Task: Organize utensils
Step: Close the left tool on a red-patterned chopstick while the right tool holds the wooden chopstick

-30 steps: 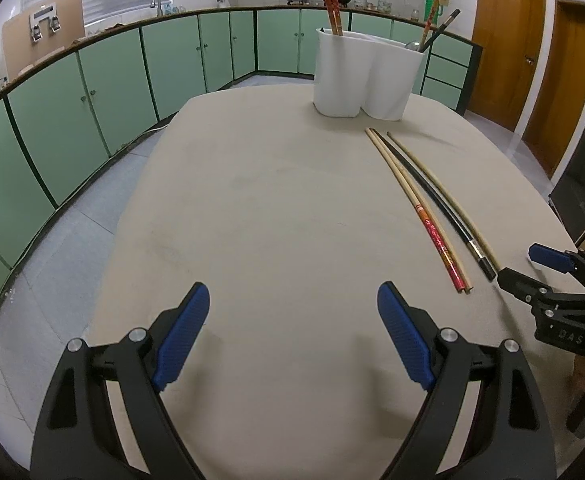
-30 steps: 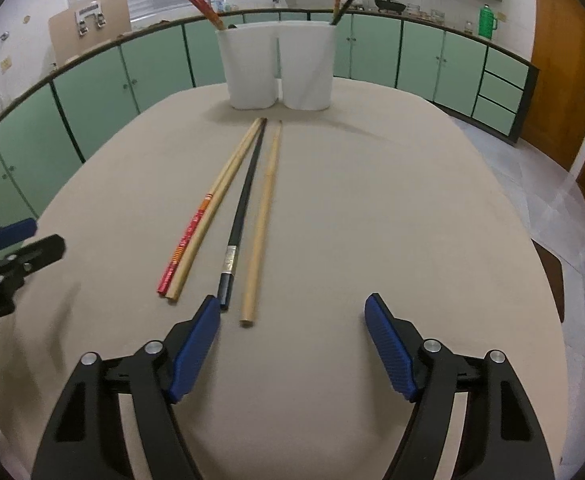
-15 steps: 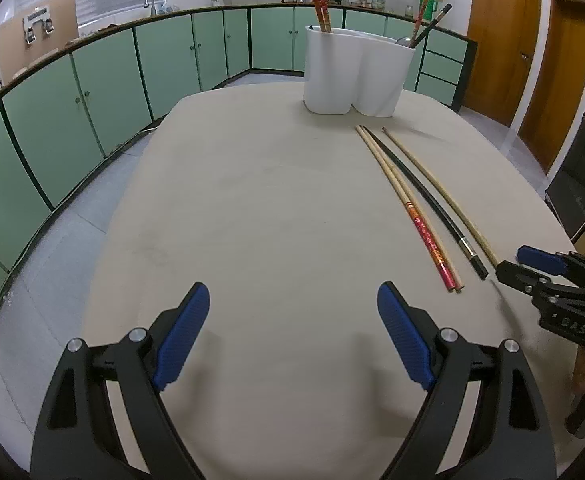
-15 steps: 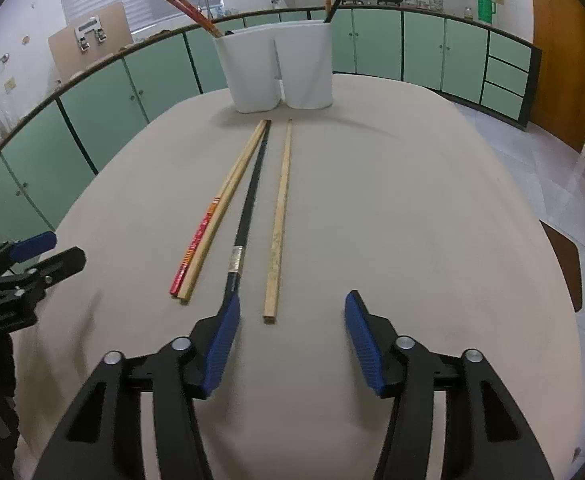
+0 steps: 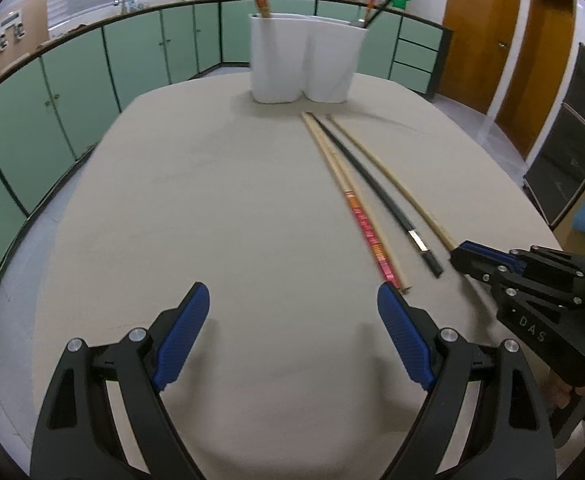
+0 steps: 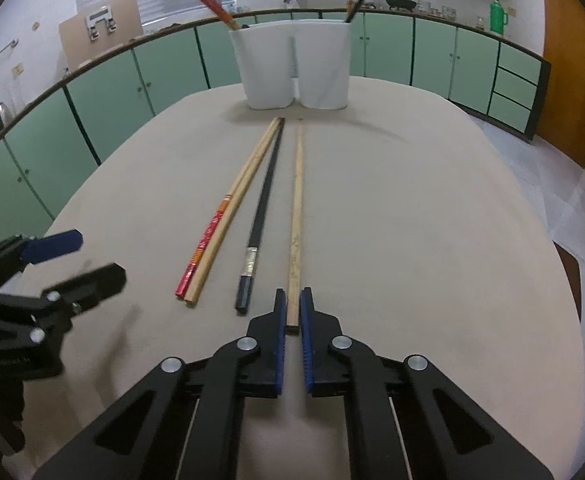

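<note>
- Four chopsticks lie loose on the worktop, mid-frame in the right wrist view: a red-patterned chopstick touching a plain wooden one, then a black chopstick, then a pale wooden chopstick set slightly apart on the right.
- Right gripper: fingers nearly clenched around the near end of the pale wooden chopstick, blue pads just beside or touching it; firm contact cannot be confirmed. The stick looks to lie flat on the worktop.
- Left gripper: fingers spread wide, grasping nothing, lower centre of its own view, over bare worktop.
- White two-compartment holder stands at the far end, upper centre, with red chopsticks in its left cup and more sticks in the right.
- Risks, as judged: the grip sits at the very tip, so the long stick may pivot or droop when lifted; a thin round stick could roll out of the pads; sweeping it sideways might knock the black chopstick.
- Change from half a second earlier: the right fingers were wide apart, short of the stick ends; they have since advanced and closed on the pale one. Left gripper's opening is unchanged, though its view has moved nearer the holder.
</note>
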`<state>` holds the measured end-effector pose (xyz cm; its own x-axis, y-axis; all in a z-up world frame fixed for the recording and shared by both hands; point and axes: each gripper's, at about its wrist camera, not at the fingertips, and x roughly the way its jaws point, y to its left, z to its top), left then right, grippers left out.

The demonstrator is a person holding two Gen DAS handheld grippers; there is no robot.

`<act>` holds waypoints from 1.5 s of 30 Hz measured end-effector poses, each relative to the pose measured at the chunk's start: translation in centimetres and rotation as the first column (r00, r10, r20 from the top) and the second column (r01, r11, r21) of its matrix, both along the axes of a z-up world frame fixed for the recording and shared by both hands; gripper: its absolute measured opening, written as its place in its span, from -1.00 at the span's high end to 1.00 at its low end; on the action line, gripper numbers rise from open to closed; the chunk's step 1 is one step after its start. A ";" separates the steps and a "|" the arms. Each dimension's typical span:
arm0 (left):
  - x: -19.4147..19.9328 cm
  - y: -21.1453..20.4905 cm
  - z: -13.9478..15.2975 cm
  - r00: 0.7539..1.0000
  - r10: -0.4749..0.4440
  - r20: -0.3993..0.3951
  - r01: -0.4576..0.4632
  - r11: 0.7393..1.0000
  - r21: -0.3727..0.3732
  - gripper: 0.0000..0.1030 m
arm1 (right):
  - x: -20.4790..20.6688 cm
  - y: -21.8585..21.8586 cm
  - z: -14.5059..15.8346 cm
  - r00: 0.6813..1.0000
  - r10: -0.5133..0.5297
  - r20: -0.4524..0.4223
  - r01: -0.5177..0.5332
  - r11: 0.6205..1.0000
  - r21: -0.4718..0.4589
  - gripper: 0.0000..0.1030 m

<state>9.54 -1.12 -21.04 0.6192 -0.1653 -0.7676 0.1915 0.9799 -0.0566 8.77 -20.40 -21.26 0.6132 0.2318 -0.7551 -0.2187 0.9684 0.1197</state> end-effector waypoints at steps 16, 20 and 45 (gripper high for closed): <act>2.3 -3.3 -1.6 0.999 0.000 -0.032 0.002 0.999 0.045 -0.64 | 0.1 -1.5 -0.3 1.000 -0.021 -0.007 0.022 0.999 0.035 0.87; 2.5 -3.1 -2.2 0.999 0.010 -0.039 -0.008 0.997 0.070 -0.65 | 0.1 -1.5 -0.3 1.000 -0.021 -0.008 0.021 0.999 0.037 0.87; 1.9 -3.8 -1.8 1.000 -0.011 -0.008 0.012 0.998 0.058 0.89 | 0.2 -1.5 -0.1 1.000 -0.007 -0.005 0.007 1.000 0.019 0.87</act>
